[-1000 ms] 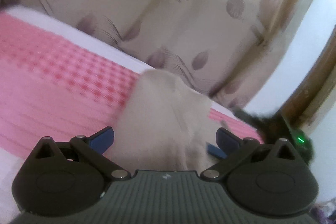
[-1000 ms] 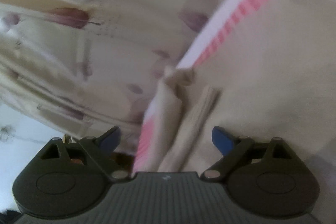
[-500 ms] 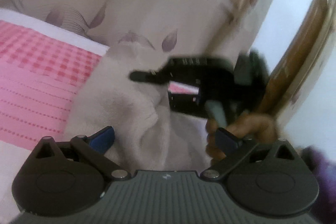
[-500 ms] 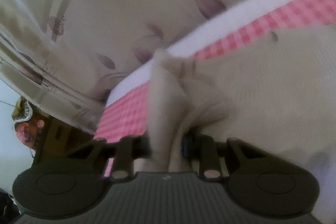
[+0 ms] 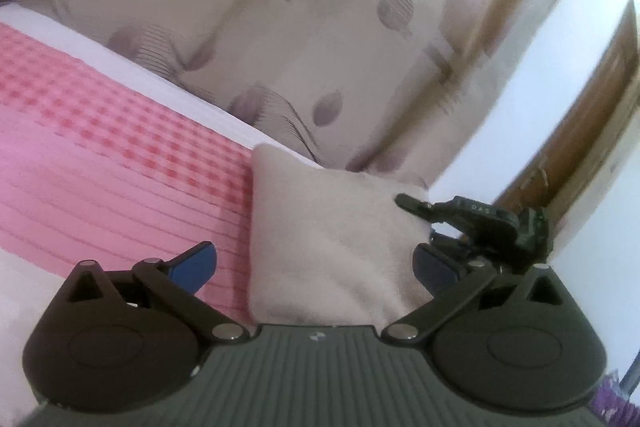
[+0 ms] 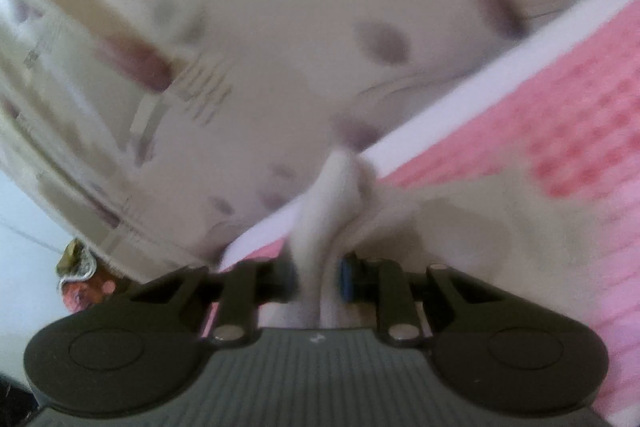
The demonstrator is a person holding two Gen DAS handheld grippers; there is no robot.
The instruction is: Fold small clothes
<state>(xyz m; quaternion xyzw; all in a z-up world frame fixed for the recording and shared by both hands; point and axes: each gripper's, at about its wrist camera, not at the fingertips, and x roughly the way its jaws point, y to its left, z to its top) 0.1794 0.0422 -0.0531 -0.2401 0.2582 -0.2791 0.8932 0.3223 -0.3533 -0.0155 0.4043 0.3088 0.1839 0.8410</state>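
Right gripper [image 6: 318, 277]: jaws just closed, now narrow and pinching a bunched edge of the beige garment [image 5: 332, 239]. Left gripper [image 5: 314, 267]: jaws wide, empty, blue pads either side of the cloth without touching. Garment lying on the pink checked bedcover [image 5: 100, 167], near the far edge by the curtain [image 5: 320, 27], straight ahead of the left gripper. Held corner at the garment's far right, seen from the left wrist; long axis unclear. Nearer the free near edge: left gripper, by judgement.
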